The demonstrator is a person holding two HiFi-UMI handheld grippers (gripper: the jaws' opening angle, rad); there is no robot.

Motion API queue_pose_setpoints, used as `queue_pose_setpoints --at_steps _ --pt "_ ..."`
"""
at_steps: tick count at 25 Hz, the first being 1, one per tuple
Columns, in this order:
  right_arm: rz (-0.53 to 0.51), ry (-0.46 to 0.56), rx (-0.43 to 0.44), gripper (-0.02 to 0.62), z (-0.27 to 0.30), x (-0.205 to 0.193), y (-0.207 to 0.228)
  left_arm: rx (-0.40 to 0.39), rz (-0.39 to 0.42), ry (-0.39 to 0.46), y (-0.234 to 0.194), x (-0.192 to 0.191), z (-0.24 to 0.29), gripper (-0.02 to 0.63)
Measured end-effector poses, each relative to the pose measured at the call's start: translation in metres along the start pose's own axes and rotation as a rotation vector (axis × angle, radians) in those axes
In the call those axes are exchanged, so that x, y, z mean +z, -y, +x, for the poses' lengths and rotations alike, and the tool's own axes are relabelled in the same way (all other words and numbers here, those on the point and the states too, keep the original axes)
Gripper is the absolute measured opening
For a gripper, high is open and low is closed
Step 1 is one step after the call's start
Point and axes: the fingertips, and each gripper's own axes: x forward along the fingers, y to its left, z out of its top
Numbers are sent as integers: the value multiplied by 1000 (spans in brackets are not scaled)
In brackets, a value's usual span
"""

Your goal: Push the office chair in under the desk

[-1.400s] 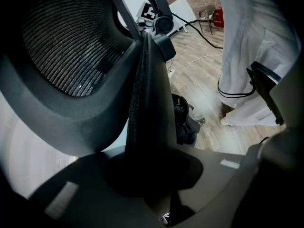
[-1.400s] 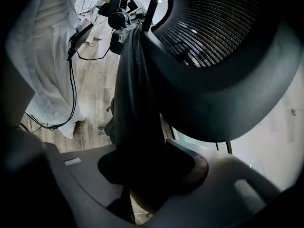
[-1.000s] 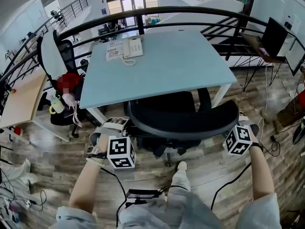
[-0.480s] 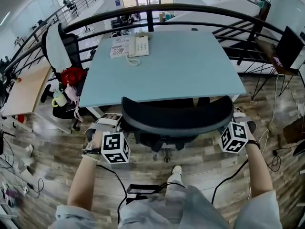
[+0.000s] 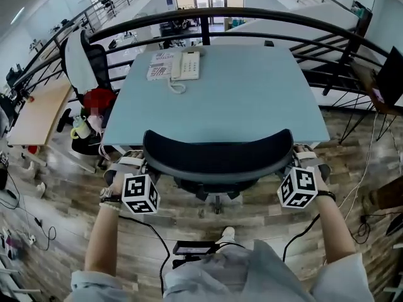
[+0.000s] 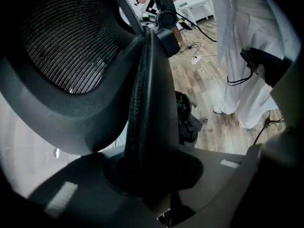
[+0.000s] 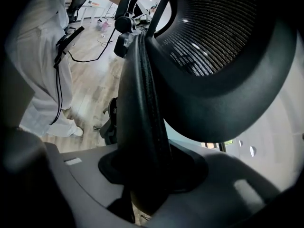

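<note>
Both backrest edges of the office chair (image 5: 217,159) are clamped, left tongs (image 5: 140,167) at nine o'clock, right tongs (image 5: 296,162) at three; push evenly toward twelve, under the bench (image 5: 239,93).

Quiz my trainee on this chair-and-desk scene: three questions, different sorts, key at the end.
1. True or false: the right gripper is empty.
2. What lies on the far part of the desk? A telephone; B laptop; C mug.
3. Fill in: the left gripper is clamped on the ____ of the office chair.

Key: 1 false, it is clamped on the backrest edge; 2 A; 3 backrest.
</note>
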Motion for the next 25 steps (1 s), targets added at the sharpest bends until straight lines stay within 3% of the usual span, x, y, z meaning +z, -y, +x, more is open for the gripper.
queue_pose_setpoints --at_steps 25 --pt "2 -5 -17 167 48 -1 48 19 -6 2 -47 -17 43 77"
